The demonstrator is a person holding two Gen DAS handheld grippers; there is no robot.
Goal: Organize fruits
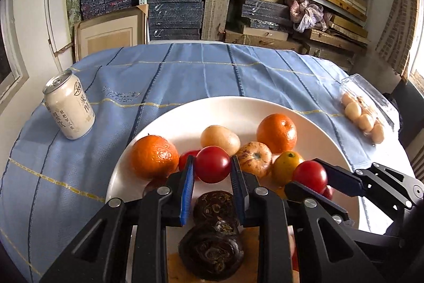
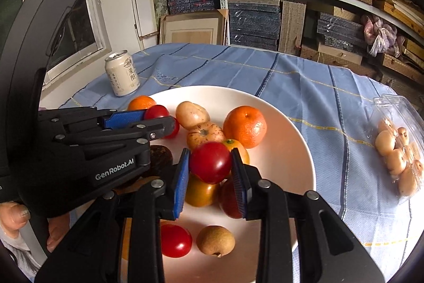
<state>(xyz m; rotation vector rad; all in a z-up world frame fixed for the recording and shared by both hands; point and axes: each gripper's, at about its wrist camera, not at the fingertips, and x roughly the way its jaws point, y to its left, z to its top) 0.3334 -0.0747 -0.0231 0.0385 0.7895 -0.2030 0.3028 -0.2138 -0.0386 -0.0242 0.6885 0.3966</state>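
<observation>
1. The left tongs are clenched on a small glossy red tomato, their blue pads pressing it from both sides above the wide white ceramic plate; from the right wrist view the same tongs come in from the left, a person's hand behind them.
2. The right tongs are clenched on a second small red tomato, likewise over the plate; in the left wrist view they reach in from the right with that tomato between the fingers.
3. On the plate lie two round orange mandarins, a pale tan potato-like fruit, a speckled orange persimmon-like fruit, a small yellow-orange citrus and two dark brown wrinkled water chestnuts nearest the left camera; the right wrist view adds a loose red tomato and a brown rough-skinned round fruit at the near rim.
4. The plate sits on a bench covered with a blue striped cloth; a cream-coloured drink can stands upright to the left, apart from the plate; a clear plastic box of pale round fruits lies to the right.
</observation>
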